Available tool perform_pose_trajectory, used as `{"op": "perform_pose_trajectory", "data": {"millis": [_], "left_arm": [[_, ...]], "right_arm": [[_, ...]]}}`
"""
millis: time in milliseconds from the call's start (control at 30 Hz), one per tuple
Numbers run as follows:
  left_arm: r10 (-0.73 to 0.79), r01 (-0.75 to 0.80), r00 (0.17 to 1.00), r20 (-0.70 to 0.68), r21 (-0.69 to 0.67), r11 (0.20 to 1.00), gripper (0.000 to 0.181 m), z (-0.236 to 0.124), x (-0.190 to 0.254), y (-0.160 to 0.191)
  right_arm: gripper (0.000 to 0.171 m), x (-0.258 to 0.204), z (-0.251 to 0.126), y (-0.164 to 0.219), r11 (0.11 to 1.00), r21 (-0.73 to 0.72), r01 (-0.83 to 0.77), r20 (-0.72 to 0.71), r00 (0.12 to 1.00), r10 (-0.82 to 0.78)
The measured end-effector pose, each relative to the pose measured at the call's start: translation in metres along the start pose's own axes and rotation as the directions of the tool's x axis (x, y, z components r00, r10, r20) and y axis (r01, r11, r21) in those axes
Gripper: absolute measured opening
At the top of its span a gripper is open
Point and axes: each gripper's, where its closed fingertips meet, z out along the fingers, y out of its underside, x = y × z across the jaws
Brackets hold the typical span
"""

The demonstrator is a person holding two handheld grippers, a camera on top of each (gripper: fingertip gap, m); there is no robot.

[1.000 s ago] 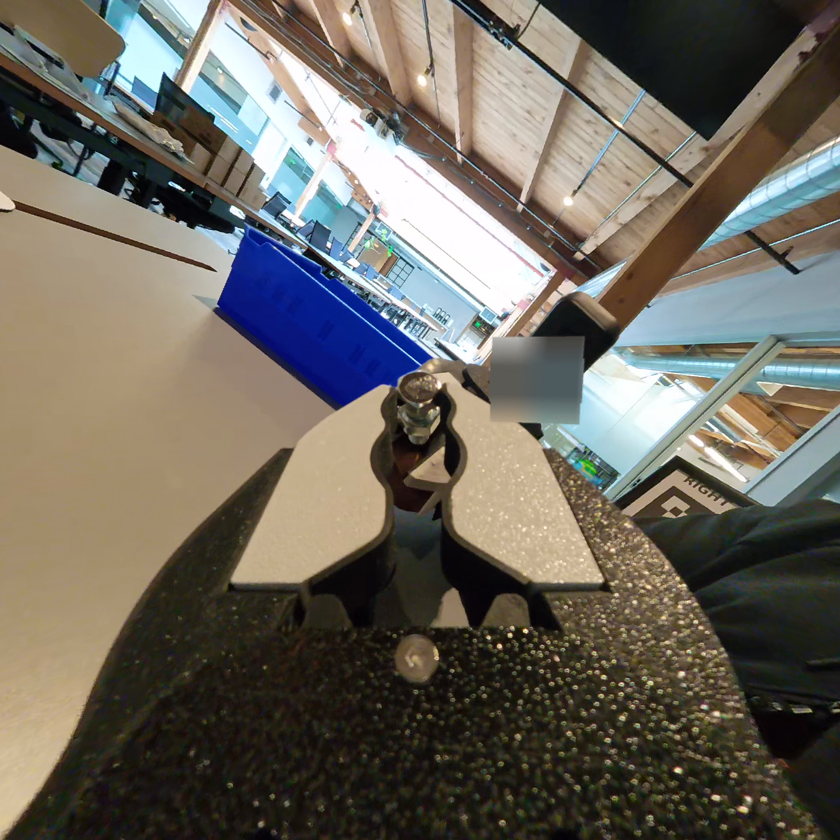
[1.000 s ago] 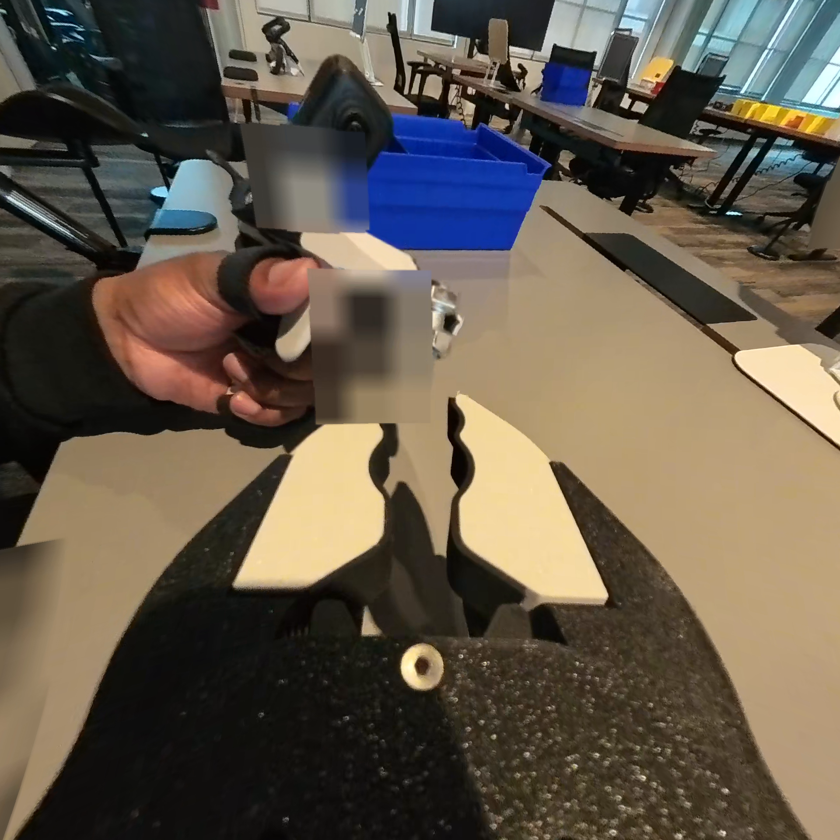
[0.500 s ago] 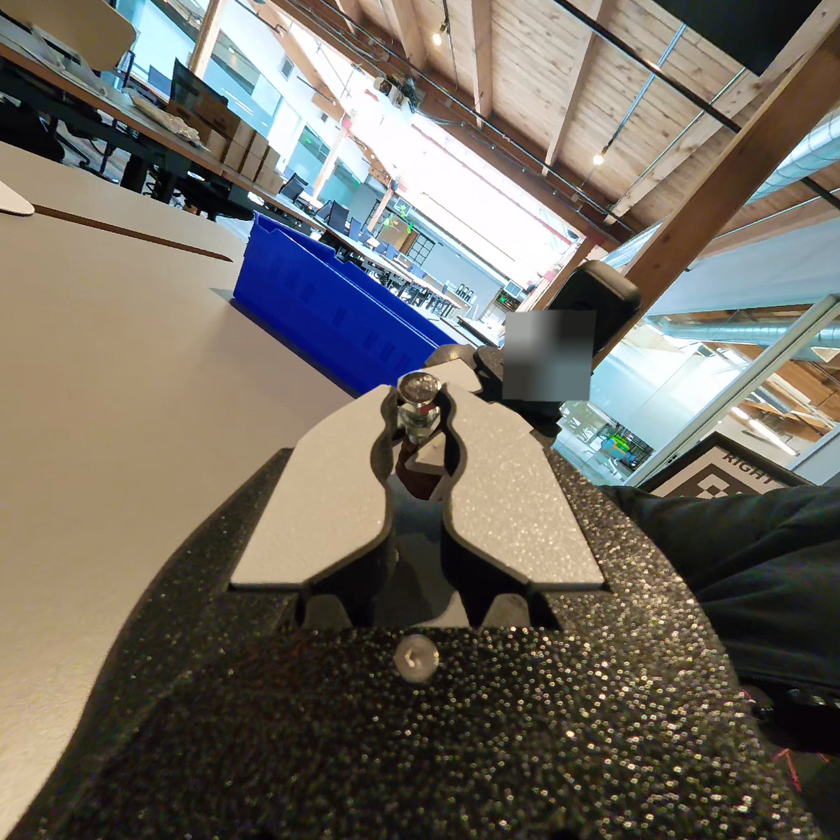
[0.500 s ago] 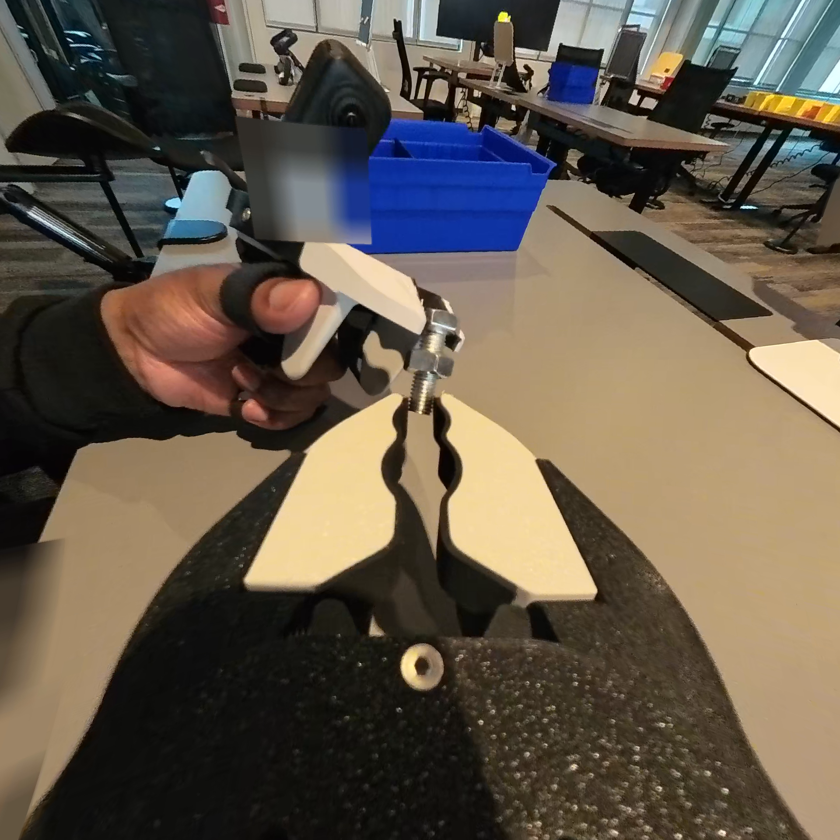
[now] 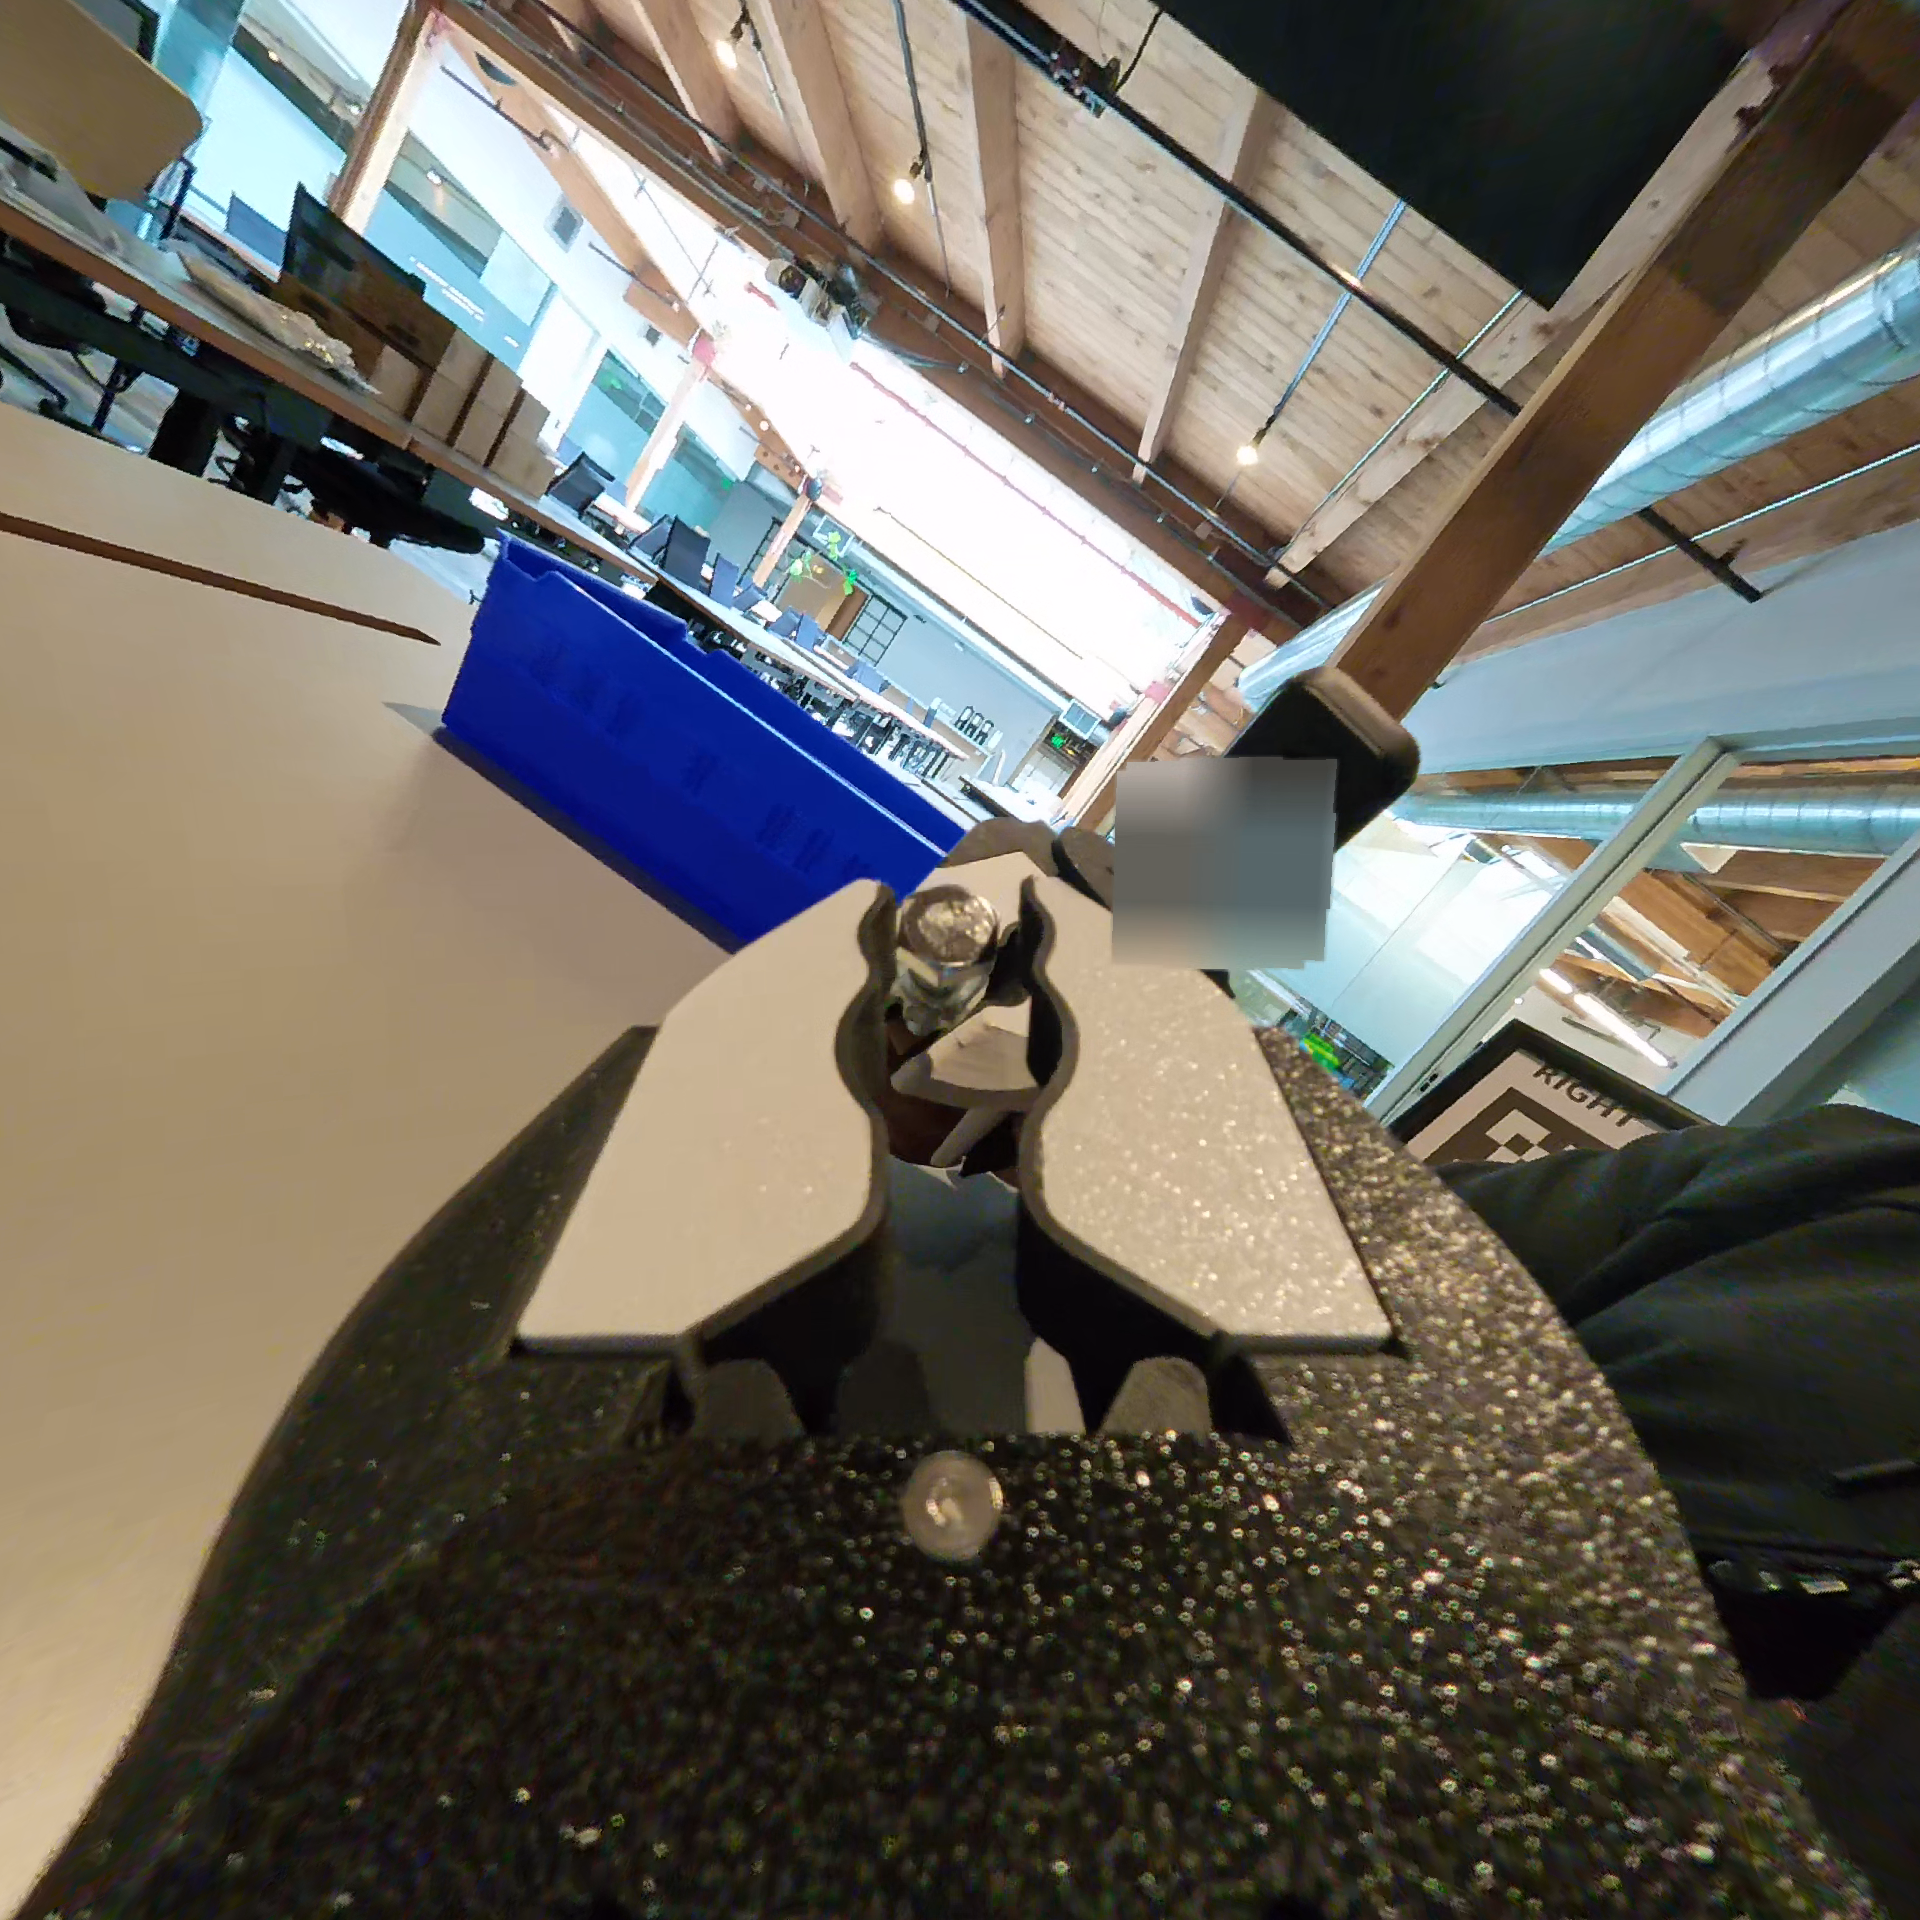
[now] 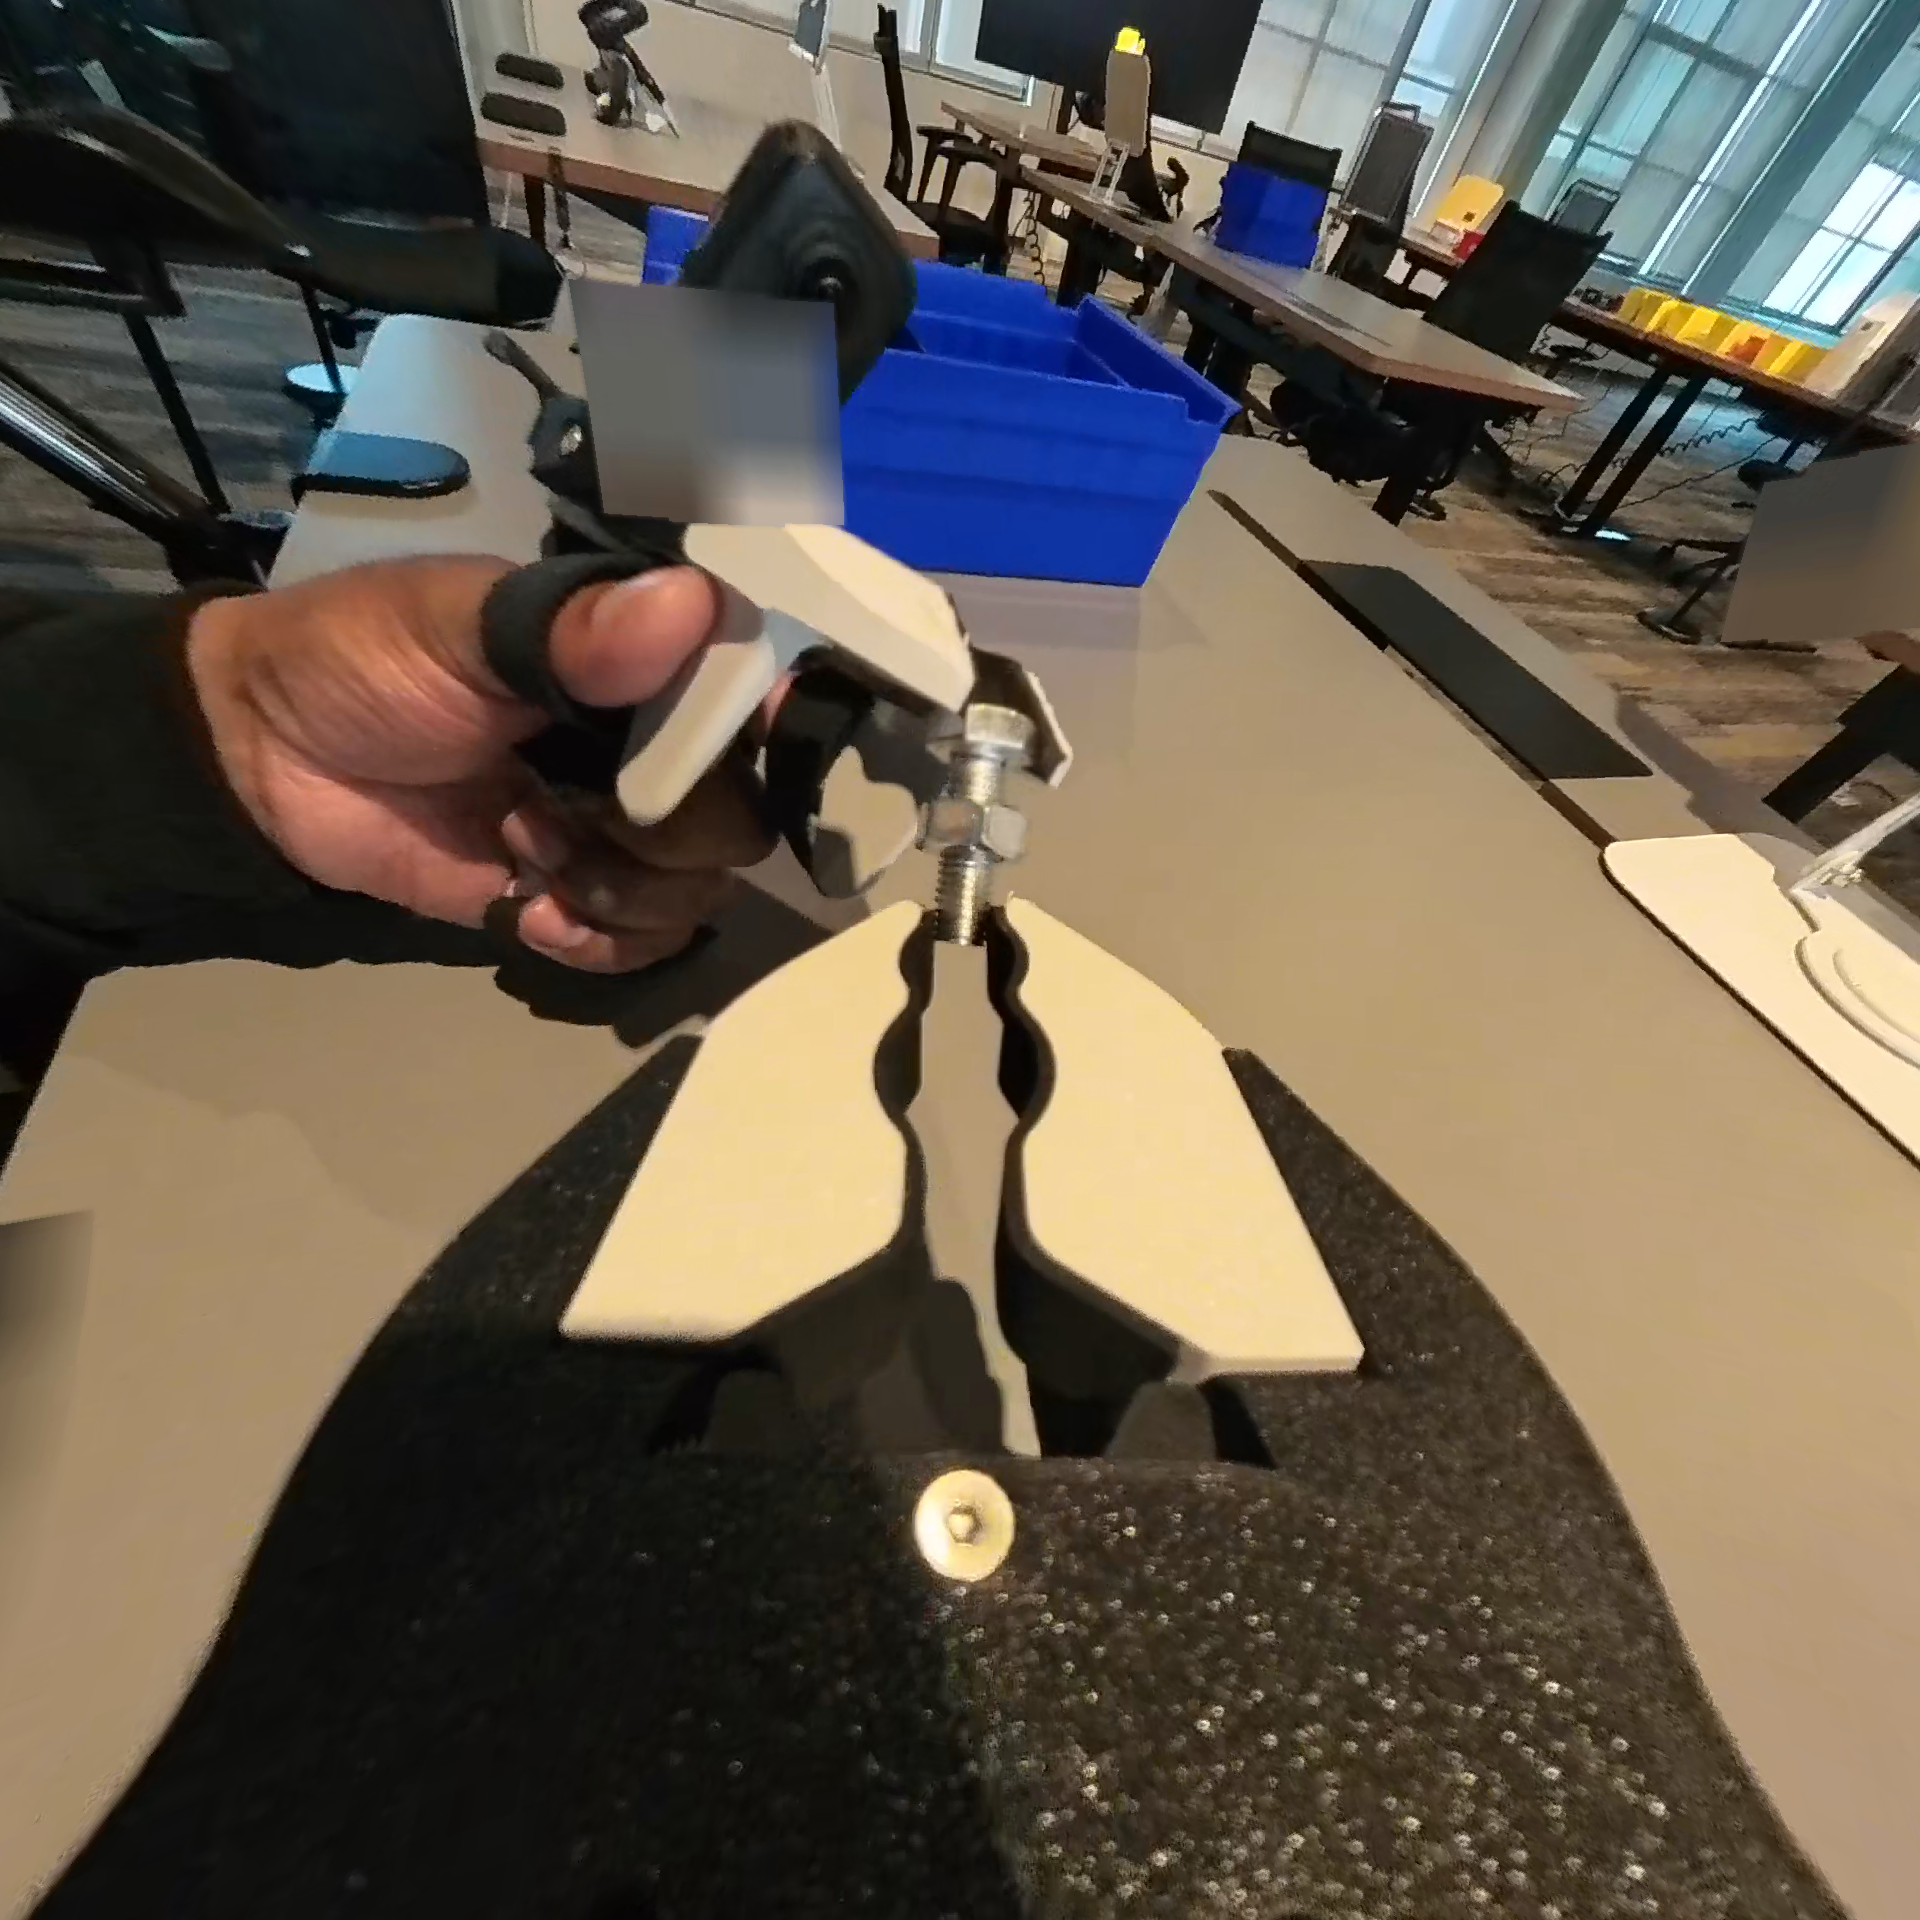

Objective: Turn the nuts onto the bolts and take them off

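A silver bolt (image 6: 982, 774) hangs thread-down above the grey table (image 6: 1351, 987), with a hex nut (image 6: 975, 828) screwed on just under its head. My left gripper (image 6: 992, 727), held in a hand (image 6: 395, 727), is shut on the bolt's head. In the left wrist view the bolt head (image 5: 945, 925) sits between the tips of my left gripper (image 5: 951, 904), with the nut (image 5: 940, 987) below it. My right gripper (image 6: 966, 920) comes from below, and its jaws close narrowly on the bolt's threaded end. Its fingers (image 5: 971, 1070) show under the bolt.
A blue divided bin (image 6: 1018, 457) stands at the table's far end and also shows in the left wrist view (image 5: 675, 748). A black mat (image 6: 1475, 665) and a white pad (image 6: 1766, 966) lie to the right. Office desks and chairs stand beyond. Both grippers' tips are close together, under 4 cm apart.
My right gripper has moved up to the bolt and narrowed from open to closed around its threaded end. The left gripper kept hold of the bolt head and tilted it upright.
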Motion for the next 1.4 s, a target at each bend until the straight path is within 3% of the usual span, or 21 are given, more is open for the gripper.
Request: {"op": "perform_pose_trajectory", "data": {"millis": [433, 600, 700, 767, 867, 1033, 1233, 1400], "left_arm": [[0.021, -0.016, 0.999, -0.047, 0.117, 0.993, 0.025, -0.008, 0.008, -0.019], [0.004, 0.000, 0.999, -0.054, 0.075, 0.997, 0.024, -0.004, 0.007, -0.012], [-0.007, 0.009, 0.998, -0.064, 0.043, 0.999, 0.023, 0.000, 0.008, -0.007], [-0.004, 0.006, 0.998, -0.062, 0.026, 1.000, 0.023, 0.001, 0.008, -0.005], [0.012, -0.012, 0.999, -0.047, 0.013, 1.000, 0.022, 0.002, 0.007, -0.003], [0.021, -0.021, 0.999, -0.029, 0.010, 1.000, 0.021, 0.001, 0.005, -0.004], [0.011, -0.011, 0.999, -0.043, 0.004, 1.000, 0.019, 0.002, 0.006, -0.003], [0.012, -0.012, 0.999, -0.041, -0.005, 1.000, 0.019, 0.002, 0.006, -0.001]], "right_arm": [[0.009, 0.014, -0.018, -0.018, 0.999, 0.033, 0.037, -0.093, 0.995, -0.034], [0.009, 0.071, -0.100, -0.058, 0.986, 0.004, 0.166, -0.402, 0.903, -0.150], [0.009, 0.119, -0.170, -0.062, 0.996, 0.004, 0.091, -0.548, 0.833, -0.074], [0.009, 0.148, -0.205, -0.041, 0.999, -0.033, -0.026, -0.594, 0.804, 0.001], [0.009, 0.190, -0.235, 0.028, 0.962, -0.148, -0.228, -0.662, 0.746, 0.075], [0.010, 0.221, -0.246, 0.132, 0.829, -0.280, -0.485, -0.700, 0.694, 0.170], [0.010, 0.229, -0.245, 0.166, 0.713, -0.395, -0.579, -0.695, 0.696, 0.180], [0.010, 0.232, -0.243, 0.180, 0.662, -0.405, -0.630, -0.695, 0.683, 0.225]]}}
